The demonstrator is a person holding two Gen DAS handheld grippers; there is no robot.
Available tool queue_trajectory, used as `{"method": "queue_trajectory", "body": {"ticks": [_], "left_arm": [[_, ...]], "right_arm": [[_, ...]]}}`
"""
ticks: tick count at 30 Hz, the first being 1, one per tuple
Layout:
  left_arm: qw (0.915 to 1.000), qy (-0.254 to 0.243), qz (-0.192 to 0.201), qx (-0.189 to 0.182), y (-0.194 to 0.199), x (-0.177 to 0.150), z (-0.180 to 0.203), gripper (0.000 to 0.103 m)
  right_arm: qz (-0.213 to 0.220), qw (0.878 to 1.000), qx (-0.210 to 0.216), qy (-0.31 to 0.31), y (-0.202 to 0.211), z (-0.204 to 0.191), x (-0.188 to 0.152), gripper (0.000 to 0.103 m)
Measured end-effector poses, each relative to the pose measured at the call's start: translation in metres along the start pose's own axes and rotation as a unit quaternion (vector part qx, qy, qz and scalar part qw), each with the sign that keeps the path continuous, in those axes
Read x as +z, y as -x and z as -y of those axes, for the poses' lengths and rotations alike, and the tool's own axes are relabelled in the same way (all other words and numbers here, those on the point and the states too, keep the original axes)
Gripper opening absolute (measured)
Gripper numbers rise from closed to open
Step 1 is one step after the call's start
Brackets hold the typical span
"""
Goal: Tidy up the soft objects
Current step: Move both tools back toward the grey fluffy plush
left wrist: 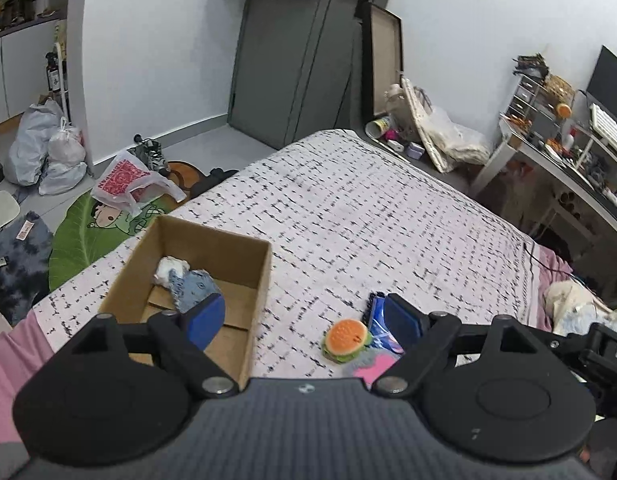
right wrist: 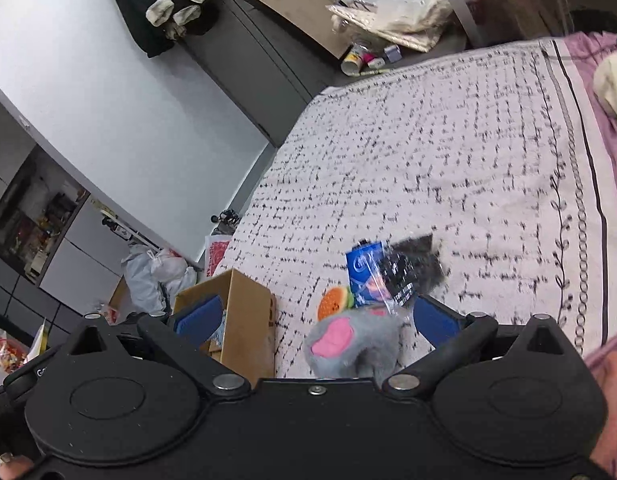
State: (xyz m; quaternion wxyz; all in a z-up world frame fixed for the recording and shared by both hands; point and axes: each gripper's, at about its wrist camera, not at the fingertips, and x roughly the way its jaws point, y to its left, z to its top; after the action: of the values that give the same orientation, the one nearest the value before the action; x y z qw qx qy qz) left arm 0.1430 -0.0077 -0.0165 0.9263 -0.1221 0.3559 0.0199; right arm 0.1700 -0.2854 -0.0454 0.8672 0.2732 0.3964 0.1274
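Nearest the right wrist camera, the right gripper point(right wrist: 316, 320) stands spread wide with nothing clamped, a grey plush point(right wrist: 350, 344) with a pink ear lying on the bedspread point(right wrist: 448, 152) between its blue pads without either pad pressing it. Just beyond the plush lie a burger toy point(right wrist: 335, 302) and a blue packet point(right wrist: 368, 276), with a dark furry thing point(right wrist: 422, 258) touching the packet's far side. From the left wrist view the left gripper point(left wrist: 304, 316) is likewise spread and empty, its left pad hanging over the open cardboard box point(left wrist: 212, 240), which holds a white bundle point(left wrist: 170, 270) and a denim piece point(left wrist: 194, 286), while the burger toy sits near its right pad.
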Motion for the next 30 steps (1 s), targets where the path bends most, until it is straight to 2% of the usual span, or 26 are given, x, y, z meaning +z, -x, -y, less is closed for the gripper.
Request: {"method": "queue_trajectory", "body": {"ticks": [9, 15, 30], "left_arm": [[0.9997, -0.024, -0.003, 0.005, 0.009, -0.017, 0.029, 0.085], [0.9989, -0.040, -0.015, 0.021, 0.007, -0.030, 0.043, 0.085], [0.9964, -0.062, -0.038, 0.043, -0.013, -0.063, 0.064, 0.084]], "right_arm": [[-0.010, 1.000, 0.007, -0.027, 0.010, 0.019, -0.012, 0.103], [-0.024, 0.999, 0.003, -0.036, 0.012, 0.028, -0.025, 0.103], [-0.032, 0.992, 0.002, -0.120, 0.005, 0.062, -0.040, 0.101]]}}
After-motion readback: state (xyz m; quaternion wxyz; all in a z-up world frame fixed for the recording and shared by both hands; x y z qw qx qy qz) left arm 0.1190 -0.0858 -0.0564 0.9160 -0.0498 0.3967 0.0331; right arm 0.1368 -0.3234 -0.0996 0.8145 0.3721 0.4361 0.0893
